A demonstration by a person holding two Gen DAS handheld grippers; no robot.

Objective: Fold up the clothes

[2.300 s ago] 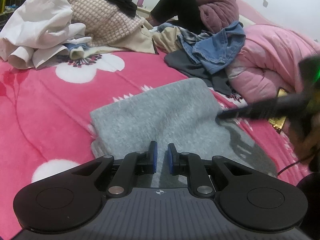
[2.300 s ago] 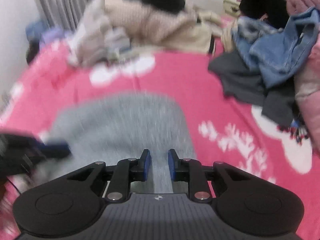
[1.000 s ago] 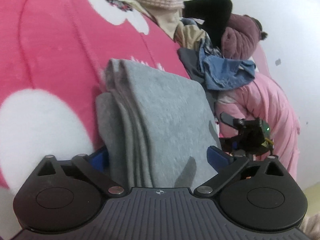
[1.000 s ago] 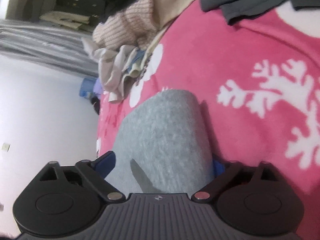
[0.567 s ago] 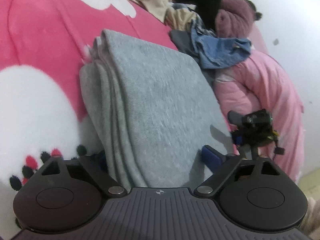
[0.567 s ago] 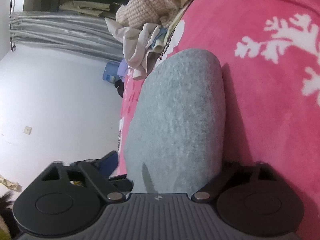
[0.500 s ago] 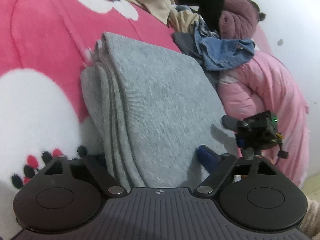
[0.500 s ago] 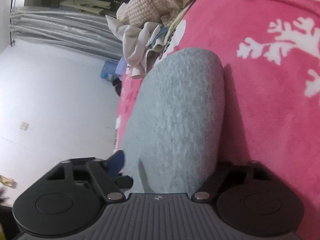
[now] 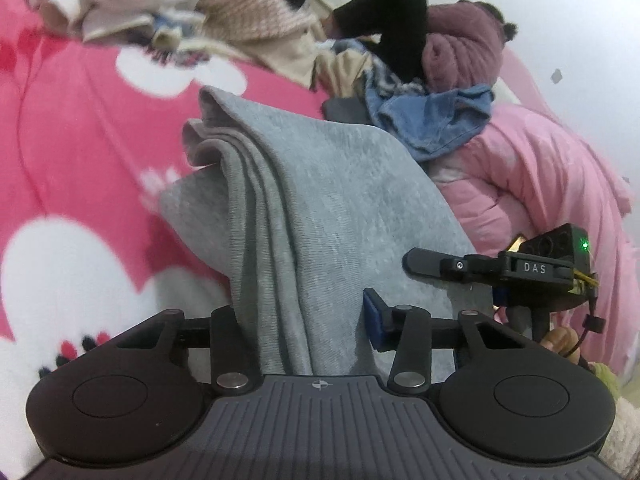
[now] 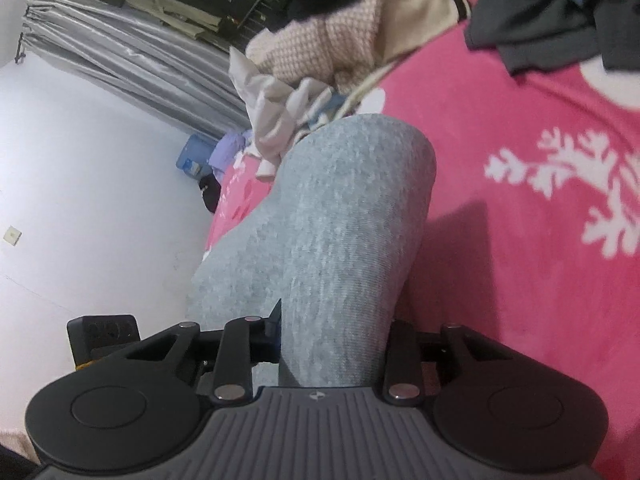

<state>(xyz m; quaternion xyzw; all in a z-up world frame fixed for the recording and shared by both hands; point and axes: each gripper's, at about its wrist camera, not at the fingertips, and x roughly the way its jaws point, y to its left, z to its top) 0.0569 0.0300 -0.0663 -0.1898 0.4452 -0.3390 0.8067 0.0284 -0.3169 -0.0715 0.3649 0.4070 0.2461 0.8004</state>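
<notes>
The only writing I can read is "DAS", in pale letters on the side of the right claw where it shows in the left wrist view, with a small green light glowing above it on the same black body. The folded grey garment is the thing being handled: it lies on the pink bed, its stacked layers showing along the left edge, and its near end is raised between both claws. The left claw is closing with the grey cloth bunched between its fingers; the blue pad on its right finger sits against the fabric, and the other finger is hidden by the folds. In the right wrist view the right claw is also closing, with the rounded fold of the garment filling the gap between its fingers and touching both. Beyond the garment a heap of unfolded clothes crowds the far side of the bed, with a blue denim piece lying on a pale pink quilt. A person in dark trousers and a maroon jacket is curled up behind that. Grey curtains hang beside a white wall in the right wrist view.
</notes>
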